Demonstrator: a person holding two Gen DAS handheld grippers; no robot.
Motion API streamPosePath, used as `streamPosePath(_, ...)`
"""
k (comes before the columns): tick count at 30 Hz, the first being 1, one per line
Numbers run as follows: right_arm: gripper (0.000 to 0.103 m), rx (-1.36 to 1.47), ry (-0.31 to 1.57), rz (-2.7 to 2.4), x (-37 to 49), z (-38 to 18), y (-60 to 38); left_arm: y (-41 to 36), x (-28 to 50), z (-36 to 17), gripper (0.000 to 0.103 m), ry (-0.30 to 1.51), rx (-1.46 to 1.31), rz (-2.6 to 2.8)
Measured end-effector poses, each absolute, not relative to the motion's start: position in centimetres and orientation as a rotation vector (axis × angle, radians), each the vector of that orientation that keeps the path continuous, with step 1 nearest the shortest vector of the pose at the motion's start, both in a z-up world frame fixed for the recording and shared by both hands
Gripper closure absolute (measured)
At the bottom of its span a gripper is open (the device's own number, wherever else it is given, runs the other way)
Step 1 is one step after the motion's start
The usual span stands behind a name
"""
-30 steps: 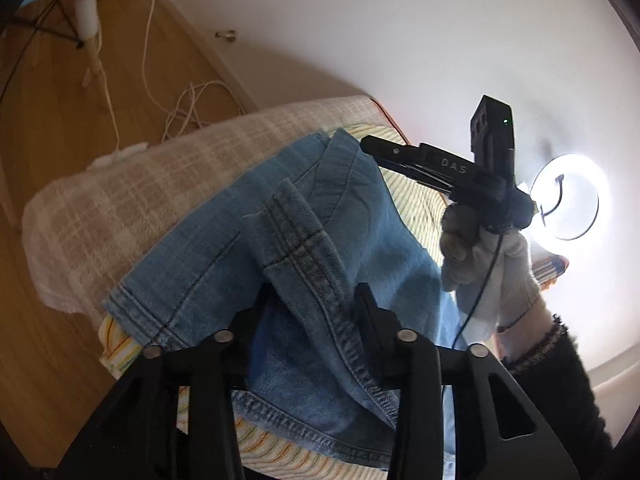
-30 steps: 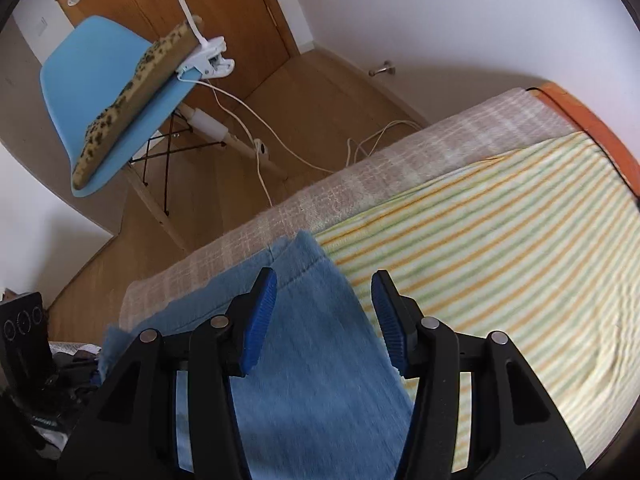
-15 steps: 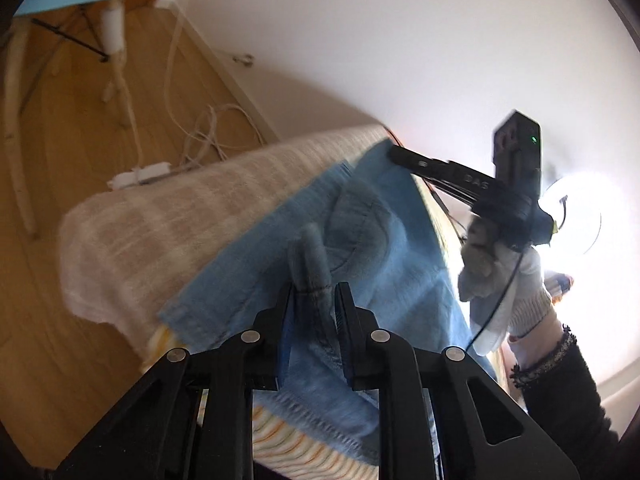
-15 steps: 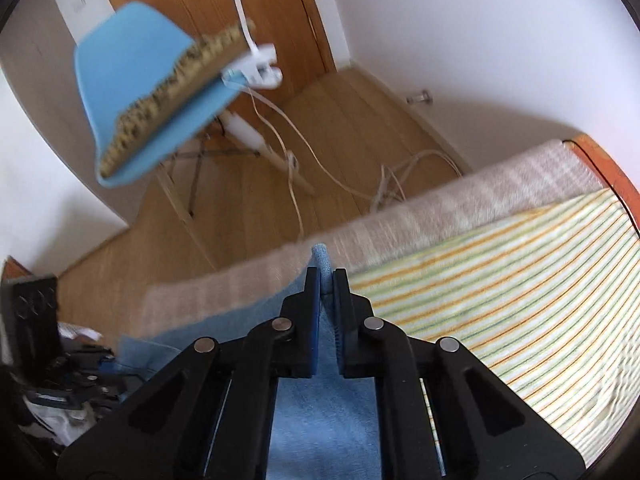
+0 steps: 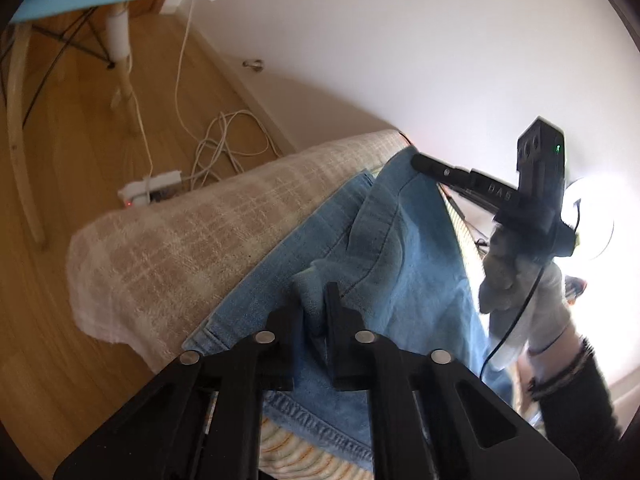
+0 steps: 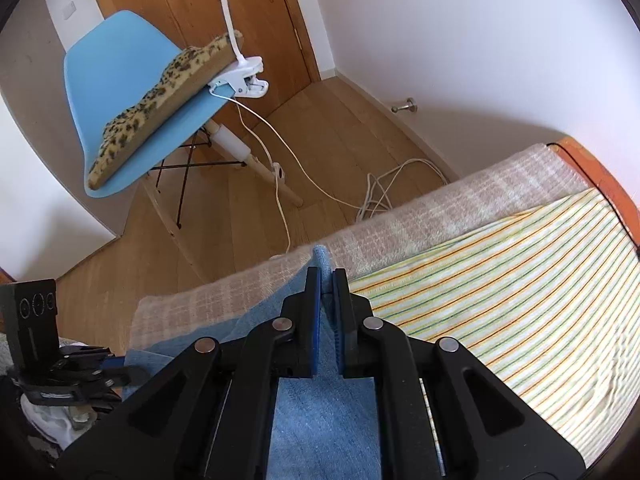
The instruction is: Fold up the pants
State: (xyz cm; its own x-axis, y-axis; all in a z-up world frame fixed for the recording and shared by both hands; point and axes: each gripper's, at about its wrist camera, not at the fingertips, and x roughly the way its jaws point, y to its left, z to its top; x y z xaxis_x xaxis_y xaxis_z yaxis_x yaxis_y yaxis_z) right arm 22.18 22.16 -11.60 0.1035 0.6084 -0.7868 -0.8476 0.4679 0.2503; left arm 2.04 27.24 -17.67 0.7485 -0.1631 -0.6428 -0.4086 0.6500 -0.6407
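Your bed (image 6: 460,208) fills the lower right of the right wrist frame, its beige checked cover (image 5: 192,232) draped over the end and a yellow striped sheet (image 6: 520,288) lying on top toward the right edge; the wooden floor (image 6: 332,140) takes the middle and left of both frames; a blue chair (image 6: 116,76) stands at upper left of the right wrist frame, with a leopard-print cushion (image 6: 160,92) on its seat and a white clip lamp (image 6: 240,76) clamped to the seat's edge; white cables (image 5: 224,144) lie tangled on the floor near the wall.

The pants (image 5: 400,248), blue denim, lie at the centre and lower centre of the left wrist frame, over the bed's end, bunched and partly raised; a back pocket shows near the middle.

Your left gripper (image 5: 314,312), at bottom centre of its frame, is clamped on a raised fold of the pants, the fabric pinched between its two fingers; your right gripper (image 6: 326,296), at bottom centre of its own frame, is closed on an edge of the pants, a tip of denim poking up past the fingertips; in the left wrist frame you see that right gripper (image 5: 420,162) at upper right, holding the far end of the denim up, carried by your white-gloved right hand (image 5: 516,276).
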Motion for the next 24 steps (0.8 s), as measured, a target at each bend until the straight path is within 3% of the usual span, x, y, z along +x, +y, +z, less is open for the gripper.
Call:
streamPosePath(7,0.096,-0.18,0.942,1.16,22.0,-9.4,21.4,27.9,-1.5,-16.9,0.097,0.672,-0.877,0.177)
streamPosePath(15,0.097,-0.322,1.024,1.079,20.7,-15.1,25.0,28.3,-0.8,-18.6,0.097,0.744,-0.869,0.207)
streamPosePath(19,0.096,-0.229,1.077,1.046,22.3,-14.9,24.0,28.1,-0.8,-18.0,0.092,0.752,-0.847,0.227)
streamPosePath(22,0.077,-0.229,1.041,1.025,22.0,-13.1,22.6,28.1,-0.9,-17.0,0.09,0.739,-0.817,0.24)
streamPosePath(24,0.057,-0.229,1.011,1.002,21.6,-11.8,21.3,28.1,-0.6,-16.4,0.082,0.741,-0.816,0.213)
